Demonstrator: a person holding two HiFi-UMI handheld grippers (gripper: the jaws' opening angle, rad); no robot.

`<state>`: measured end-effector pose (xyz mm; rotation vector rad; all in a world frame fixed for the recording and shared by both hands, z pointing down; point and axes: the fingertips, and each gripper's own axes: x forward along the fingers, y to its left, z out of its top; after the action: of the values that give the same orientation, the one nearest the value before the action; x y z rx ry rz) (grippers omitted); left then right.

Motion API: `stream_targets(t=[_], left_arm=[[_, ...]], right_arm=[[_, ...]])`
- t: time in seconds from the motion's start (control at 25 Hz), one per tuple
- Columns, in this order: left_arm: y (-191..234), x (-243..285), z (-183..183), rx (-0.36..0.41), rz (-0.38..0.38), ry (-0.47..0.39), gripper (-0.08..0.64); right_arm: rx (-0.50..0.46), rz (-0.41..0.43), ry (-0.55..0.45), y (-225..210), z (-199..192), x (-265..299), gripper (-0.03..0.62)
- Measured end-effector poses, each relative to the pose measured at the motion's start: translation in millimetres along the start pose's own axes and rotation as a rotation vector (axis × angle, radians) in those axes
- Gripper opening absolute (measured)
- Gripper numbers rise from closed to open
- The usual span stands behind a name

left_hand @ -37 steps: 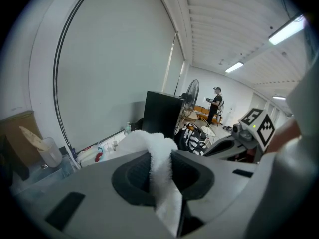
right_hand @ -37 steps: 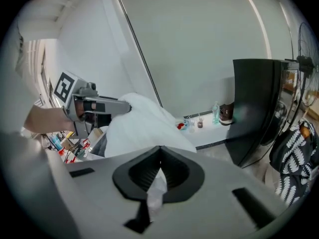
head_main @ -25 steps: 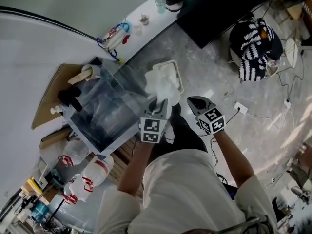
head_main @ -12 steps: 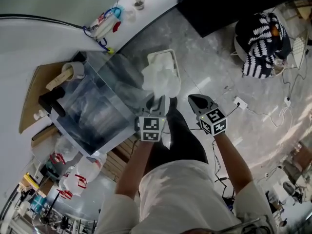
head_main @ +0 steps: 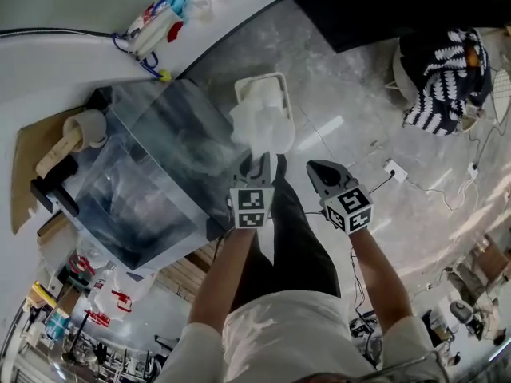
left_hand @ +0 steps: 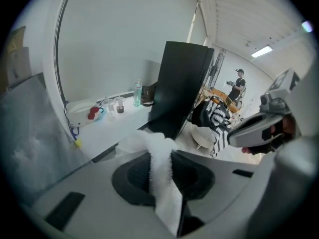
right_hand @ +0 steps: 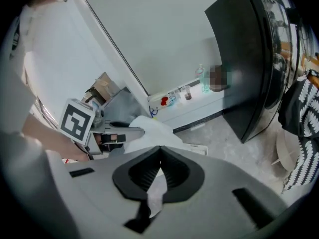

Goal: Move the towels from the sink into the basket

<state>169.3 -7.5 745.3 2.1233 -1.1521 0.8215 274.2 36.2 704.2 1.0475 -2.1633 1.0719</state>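
Our left tool is clamped on a fold of the white towel, which hangs just over the basket on the floor, right of the sink. Right tool is pinched closed. The towel looks soft, light and floppy, so we reckon a bunched fold grips best.

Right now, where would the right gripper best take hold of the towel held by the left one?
Probably the loose bunched side of the towel facing the right gripper, coming from the right: the left gripper pinches the near fold, leaving the rest hanging free over the basket. The right jaws are shut and would need opening first.
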Motion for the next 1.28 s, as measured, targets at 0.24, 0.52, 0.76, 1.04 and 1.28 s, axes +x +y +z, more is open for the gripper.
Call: stream_targets(t=[0.24,0.52,0.76,1.04,1.28], left_arm=[[13,51,-35,-0.012,0.021,0.032,0.072],[26,99,-81,-0.092,0.072,0.074,0.072],[39,140,-109,-0.128,0.095,0.096,0.072],[45,173,-124,-0.145,0.105,0.114,0.081],[39,175,-120,-0.134,0.116,0.089,0.210]], right_arm=[[0.033,-0.006,-0.014,-27,-19,40,0.003],[0.089,-0.011,-0.026,-50,-41,76,0.003],[0.085,-0.002,-0.009,-60,-61,101,0.003],[0.100,0.002,0.006,-67,-85,110,0.003],[0.107,-0.009,0.008,-75,-91,104,0.003]])
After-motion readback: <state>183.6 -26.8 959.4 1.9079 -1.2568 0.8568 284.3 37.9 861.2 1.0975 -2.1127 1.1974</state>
